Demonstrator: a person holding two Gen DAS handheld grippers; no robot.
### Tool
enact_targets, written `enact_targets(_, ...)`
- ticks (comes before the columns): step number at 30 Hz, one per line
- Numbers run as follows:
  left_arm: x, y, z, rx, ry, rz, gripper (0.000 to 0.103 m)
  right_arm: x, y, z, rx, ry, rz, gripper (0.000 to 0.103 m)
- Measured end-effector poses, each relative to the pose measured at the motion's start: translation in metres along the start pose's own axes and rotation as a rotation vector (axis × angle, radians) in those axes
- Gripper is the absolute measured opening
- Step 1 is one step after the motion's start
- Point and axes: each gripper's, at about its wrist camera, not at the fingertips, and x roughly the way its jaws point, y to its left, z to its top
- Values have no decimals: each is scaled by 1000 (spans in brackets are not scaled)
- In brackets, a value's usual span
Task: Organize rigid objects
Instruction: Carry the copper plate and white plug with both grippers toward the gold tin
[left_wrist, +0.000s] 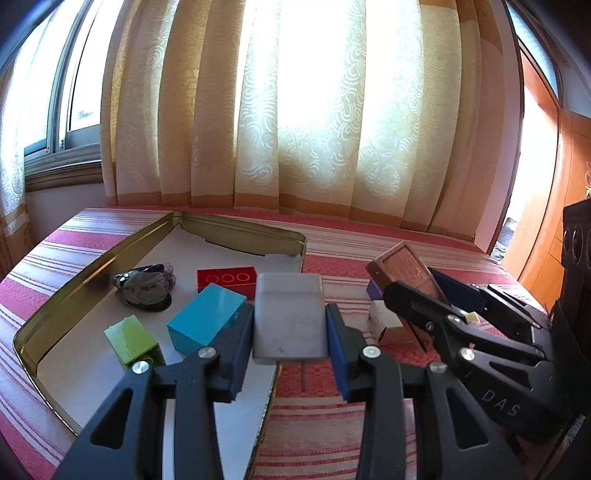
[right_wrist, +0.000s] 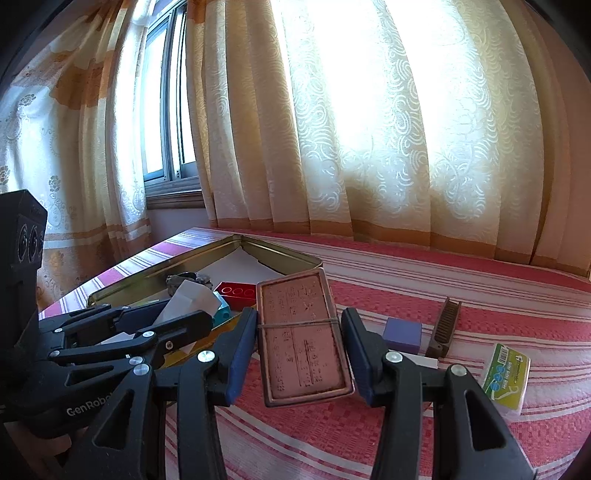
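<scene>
1. I hold two items at once above a striped red tablecloth (right_wrist: 443, 295): my left gripper (left_wrist: 290, 325) has its fingers clamped on the sides of a white charger block (left_wrist: 288, 317), prongs pointing back toward me, right over the near edge of the gold tin tray (left_wrist: 92, 258).
2. My right gripper (right_wrist: 299, 332) carries a flat copper-coloured case (right_wrist: 303, 332) bound with a thin band; its left side sits against one blue pad, while at the other side I cannot tell whether pad and case touch.
3. I judge both are headed for the tray, where sorted pieces already lie: a red brick (left_wrist: 226, 280), a teal block (left_wrist: 205, 321), a green block (left_wrist: 131, 341) and a dark mottled lump (left_wrist: 144, 284).
4. The teal block sits just beside my left finger (left_wrist: 236, 350), crowding the drop spot.
5. Still out on the cloth: a purple block (right_wrist: 402, 332), a brown comb (right_wrist: 445, 326), a green-labelled packet (right_wrist: 506, 376) and a small white piece (right_wrist: 421, 360).
</scene>
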Motion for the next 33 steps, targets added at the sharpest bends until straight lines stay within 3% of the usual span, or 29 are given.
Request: enact_targets(33,-4,29,2,-23,-3,45,37,26,15,8,-4,37,47,50)
